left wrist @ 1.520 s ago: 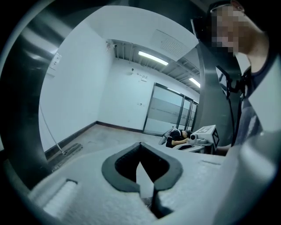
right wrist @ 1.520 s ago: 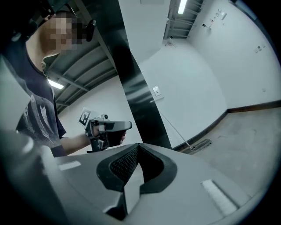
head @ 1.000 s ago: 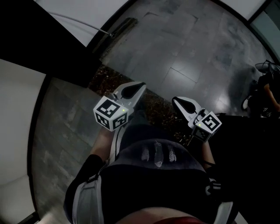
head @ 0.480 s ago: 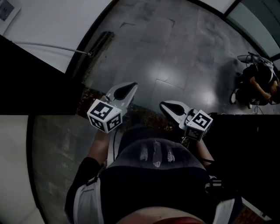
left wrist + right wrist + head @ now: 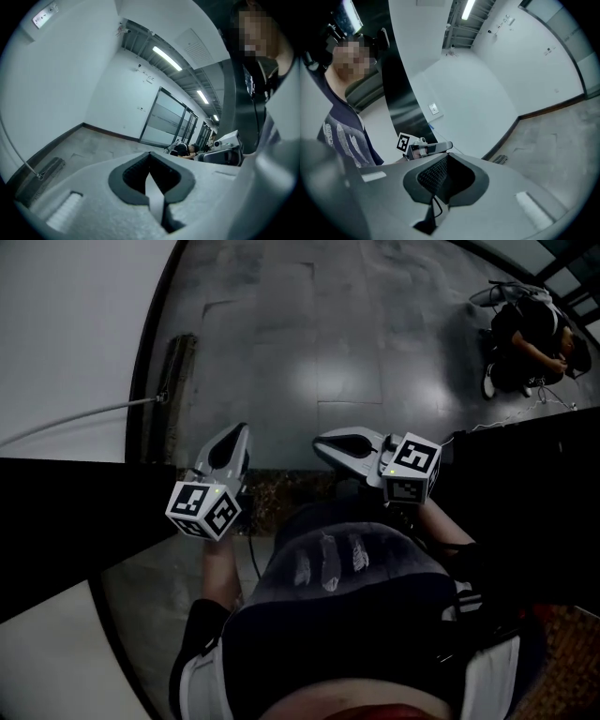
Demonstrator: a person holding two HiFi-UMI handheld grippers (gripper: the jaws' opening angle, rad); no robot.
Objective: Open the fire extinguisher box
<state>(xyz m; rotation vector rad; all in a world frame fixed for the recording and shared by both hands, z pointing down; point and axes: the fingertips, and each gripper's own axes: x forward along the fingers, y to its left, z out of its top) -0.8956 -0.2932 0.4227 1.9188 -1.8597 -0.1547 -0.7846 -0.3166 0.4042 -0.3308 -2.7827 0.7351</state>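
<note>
Two ways to go wrong from here: heading the wrong way with no fire extinguisher box in sight, or bumping the crouching person at the upper right of the head view. No box in any view, so no telling its place from the jaws. Left gripper and right gripper: jaws pressed together, pinching nothing, held out over the grey floor.

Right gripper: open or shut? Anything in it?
Shut, empty. In the right gripper view the right gripper has its jaws closed together, with nothing between them.
</note>
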